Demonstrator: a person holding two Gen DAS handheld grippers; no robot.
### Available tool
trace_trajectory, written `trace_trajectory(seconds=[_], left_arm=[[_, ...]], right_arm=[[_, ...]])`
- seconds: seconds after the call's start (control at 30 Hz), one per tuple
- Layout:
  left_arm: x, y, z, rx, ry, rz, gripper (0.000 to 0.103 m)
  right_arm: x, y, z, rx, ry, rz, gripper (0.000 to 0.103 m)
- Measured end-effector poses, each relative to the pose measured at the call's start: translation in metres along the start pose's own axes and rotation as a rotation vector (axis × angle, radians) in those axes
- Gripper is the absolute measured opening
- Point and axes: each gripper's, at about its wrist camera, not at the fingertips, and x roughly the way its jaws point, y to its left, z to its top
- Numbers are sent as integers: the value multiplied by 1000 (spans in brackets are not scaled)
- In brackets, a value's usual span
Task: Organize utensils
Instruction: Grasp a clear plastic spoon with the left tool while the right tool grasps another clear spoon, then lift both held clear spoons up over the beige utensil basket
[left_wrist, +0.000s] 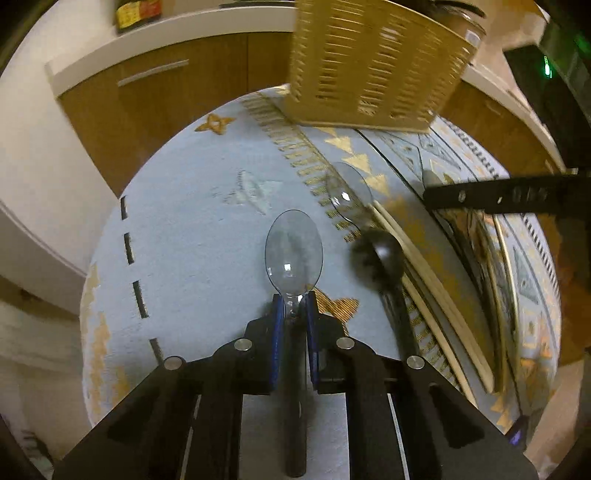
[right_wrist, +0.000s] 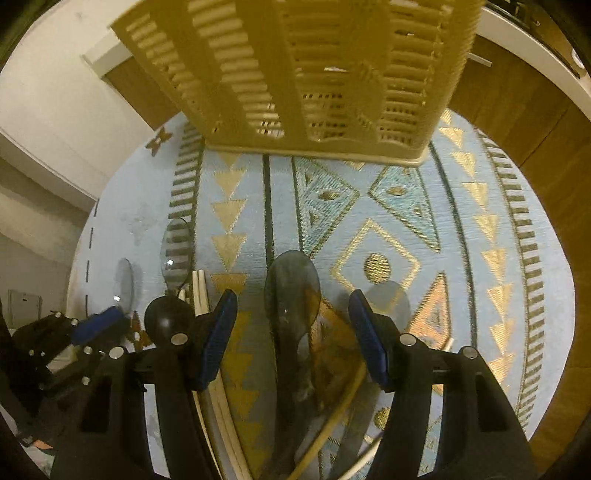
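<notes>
My left gripper (left_wrist: 294, 306) is shut on the neck of a clear plastic spoon (left_wrist: 293, 249), bowl pointing forward, just above the light blue patterned cloth (left_wrist: 192, 229). It also shows in the right wrist view (right_wrist: 123, 282). A second clear spoon (left_wrist: 349, 194), a black spoon (left_wrist: 382, 254) and pale wooden chopsticks (left_wrist: 428, 288) lie to its right. My right gripper (right_wrist: 293, 310) is open, its fingers either side of a dark translucent spoon (right_wrist: 291, 288) lying on the cloth. A yellow slotted utensil basket (right_wrist: 314, 70) stands at the far side.
The cloth covers a round table with its edge close on the left (left_wrist: 88, 295). Wooden cabinets (left_wrist: 166, 103) with a white counter stand behind. More chopsticks (right_wrist: 332, 417) lie under my right gripper. The right gripper's finger (left_wrist: 509, 195) reaches in at the right.
</notes>
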Motion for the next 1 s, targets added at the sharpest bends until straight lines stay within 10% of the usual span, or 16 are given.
trace_trajectory(seconds=[0.2,0.33,0.6,0.73,1.0], left_arm=[[2,3,3,4,1,-11,16],[0,4,8,23,-2,23,49],[24,-4,40,75,71,37,49],[28,-15,45,124,65,102,31],[-4,-12,33,69,-95,51,31]], right_arm=[[9,18,-3,-45,6,-55,59],[11,27,-6,-72,14,-87,59],[19,48,-14,-105,23,-157,35],[18,48,-18,-101,21,-139,29],[-10,38,-38,-101,-108,-57,28]])
